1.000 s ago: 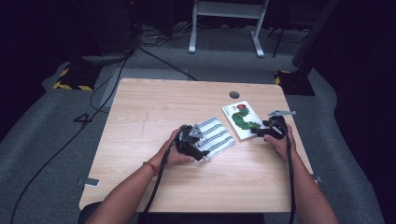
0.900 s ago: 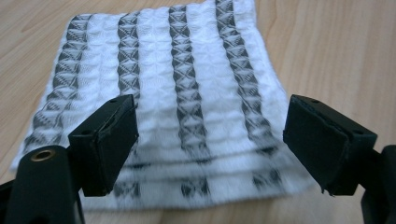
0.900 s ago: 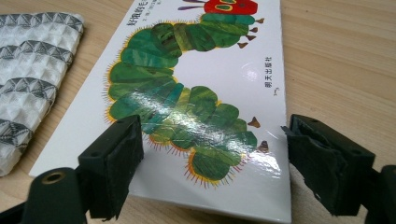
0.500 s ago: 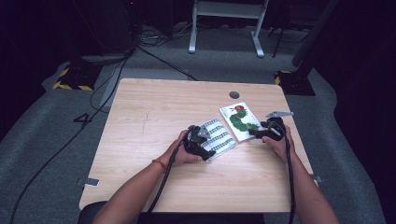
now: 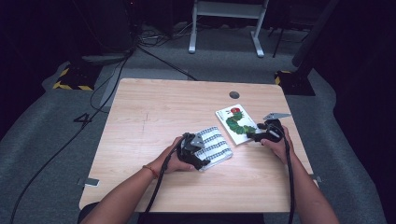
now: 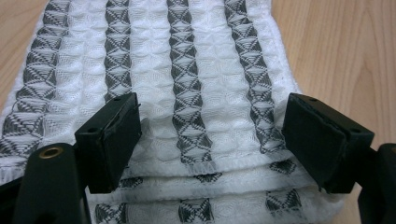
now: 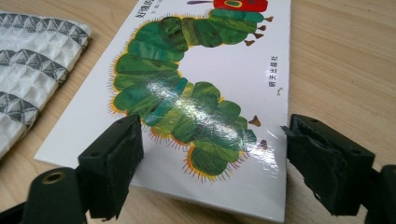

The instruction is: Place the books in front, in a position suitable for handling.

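Observation:
A folded white towel with grey patterned stripes lies on the wooden table, right of centre. My left gripper sits at the towel's near-left edge. In the left gripper view the towel spreads under my left gripper, whose jaws stand wide apart over the folded edge without pressing it. A picture book with a green caterpillar lies to the towel's right. My right gripper points at the book's right edge. In the right gripper view my right gripper is open, astride the near edge of the book.
A round grey grommet sits in the tabletop behind the book. The towel's corner lies close to the book's left side. Behind the table stand a white frame and cables on grey carpet.
My left hand and gripper have slid a little toward the near side of the table along the towel's edge. The right gripper, the book and the towel have stayed put.

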A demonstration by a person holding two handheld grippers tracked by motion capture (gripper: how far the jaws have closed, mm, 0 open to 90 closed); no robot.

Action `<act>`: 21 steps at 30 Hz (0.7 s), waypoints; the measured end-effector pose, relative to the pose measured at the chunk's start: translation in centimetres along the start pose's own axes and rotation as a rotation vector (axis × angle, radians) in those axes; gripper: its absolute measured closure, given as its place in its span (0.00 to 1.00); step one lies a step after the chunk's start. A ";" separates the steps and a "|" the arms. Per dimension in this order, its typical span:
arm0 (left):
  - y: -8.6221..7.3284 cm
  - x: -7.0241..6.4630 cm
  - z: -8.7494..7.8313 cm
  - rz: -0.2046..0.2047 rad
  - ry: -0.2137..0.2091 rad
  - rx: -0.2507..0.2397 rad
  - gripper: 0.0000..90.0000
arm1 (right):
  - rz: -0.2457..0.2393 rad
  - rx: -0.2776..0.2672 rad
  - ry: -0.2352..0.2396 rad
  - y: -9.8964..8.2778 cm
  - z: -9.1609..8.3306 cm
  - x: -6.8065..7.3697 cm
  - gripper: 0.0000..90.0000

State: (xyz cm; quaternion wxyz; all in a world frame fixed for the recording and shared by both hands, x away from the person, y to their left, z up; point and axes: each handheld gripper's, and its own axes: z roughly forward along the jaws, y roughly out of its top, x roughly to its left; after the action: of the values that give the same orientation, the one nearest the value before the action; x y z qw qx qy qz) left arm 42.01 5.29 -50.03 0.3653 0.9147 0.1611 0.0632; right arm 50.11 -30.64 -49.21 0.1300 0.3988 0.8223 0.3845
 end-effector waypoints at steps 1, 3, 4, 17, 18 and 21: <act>-0.2 0.0 -0.2 0.002 -0.001 0.002 0.23 | -0.009 0.000 0.003 0.0 0.0 0.0 0.22; -0.8 -0.1 -0.7 -0.005 0.002 0.000 0.23 | -0.016 0.003 0.012 0.0 -0.1 0.1 0.22; -1.1 -0.1 -1.1 -0.007 0.007 0.005 0.23 | -0.022 0.004 0.015 0.0 -0.1 0.2 0.22; -4.8 1.1 -4.8 -0.068 0.055 0.025 0.22 | -0.110 0.004 0.041 -0.1 -0.2 1.2 0.22; -5.1 1.2 -5.1 -0.076 0.063 0.025 0.22 | -0.117 0.003 0.044 -0.1 -0.2 1.3 0.22; -5.7 1.5 -5.6 -0.093 0.074 0.019 0.22 | -0.138 0.006 0.057 -0.1 -0.3 1.6 0.23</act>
State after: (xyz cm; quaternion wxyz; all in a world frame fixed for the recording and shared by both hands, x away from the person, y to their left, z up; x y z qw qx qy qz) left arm 40.73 13.32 -49.87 0.3528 0.9067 0.2173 0.0785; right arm 48.87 -29.65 -48.97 0.1313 0.3304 0.8524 0.3835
